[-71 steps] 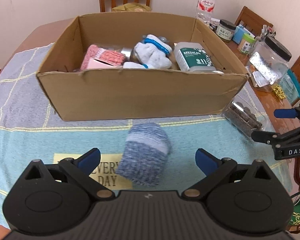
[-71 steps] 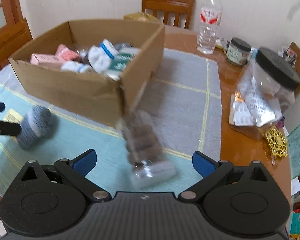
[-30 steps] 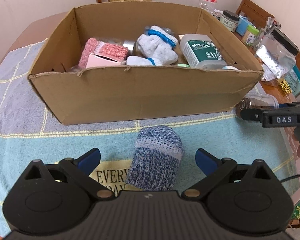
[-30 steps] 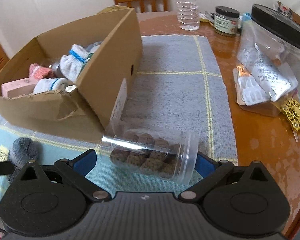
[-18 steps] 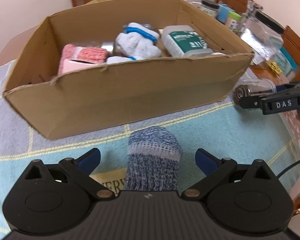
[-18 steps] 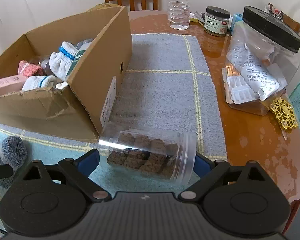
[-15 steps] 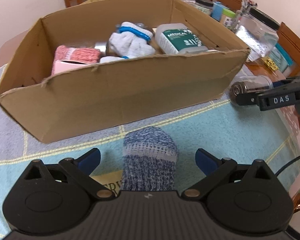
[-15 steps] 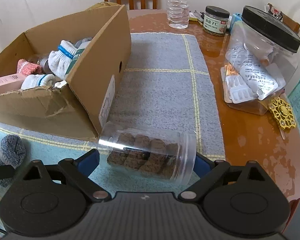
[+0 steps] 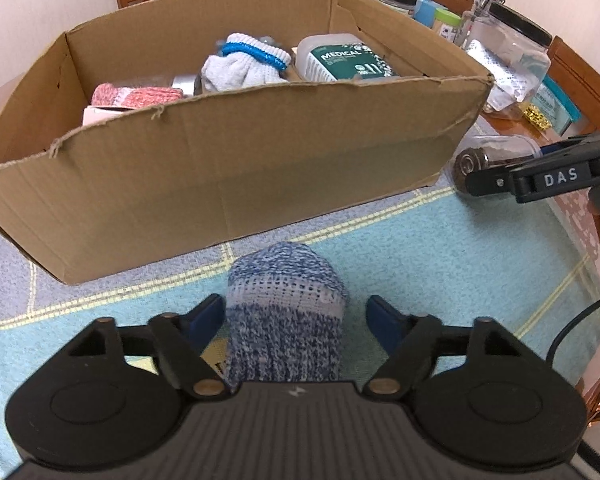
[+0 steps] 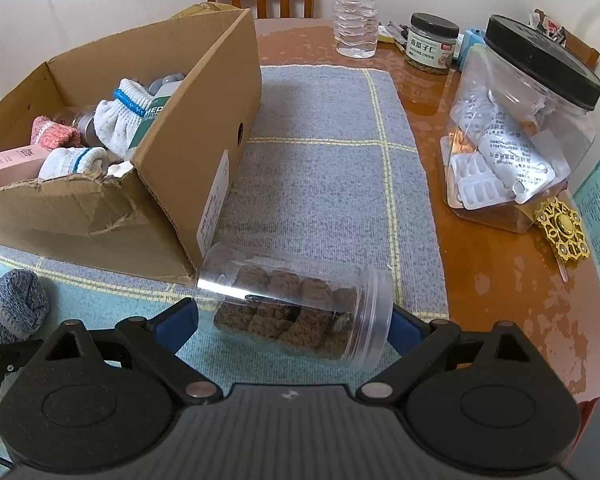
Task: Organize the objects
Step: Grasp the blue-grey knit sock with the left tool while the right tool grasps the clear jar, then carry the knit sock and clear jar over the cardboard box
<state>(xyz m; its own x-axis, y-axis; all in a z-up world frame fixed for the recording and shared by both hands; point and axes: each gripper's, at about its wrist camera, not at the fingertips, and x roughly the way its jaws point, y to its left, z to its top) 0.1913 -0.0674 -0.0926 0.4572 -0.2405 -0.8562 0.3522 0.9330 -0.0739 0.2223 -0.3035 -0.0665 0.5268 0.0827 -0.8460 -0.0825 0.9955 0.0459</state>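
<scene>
The open brown cardboard box sits on a blue and grey woven mat on the wooden bench, holding a white sock with a blue band, a pink knitted roll, a pink carton and a white bottle labelled MEDICAL; its near wall hides their lower parts. In front of it lies a rolled blue-and-white knitted sock, between the blue pads of the left hand-held gripper, whose jaws have just been closing; the left pad touches the roll, the right stands just clear. The right hand-held gripper has a clear plastic jar of brown lumps lying sideways at the box's corner, its pads against both ends; the jar's lid end hides one pad.
</scene>
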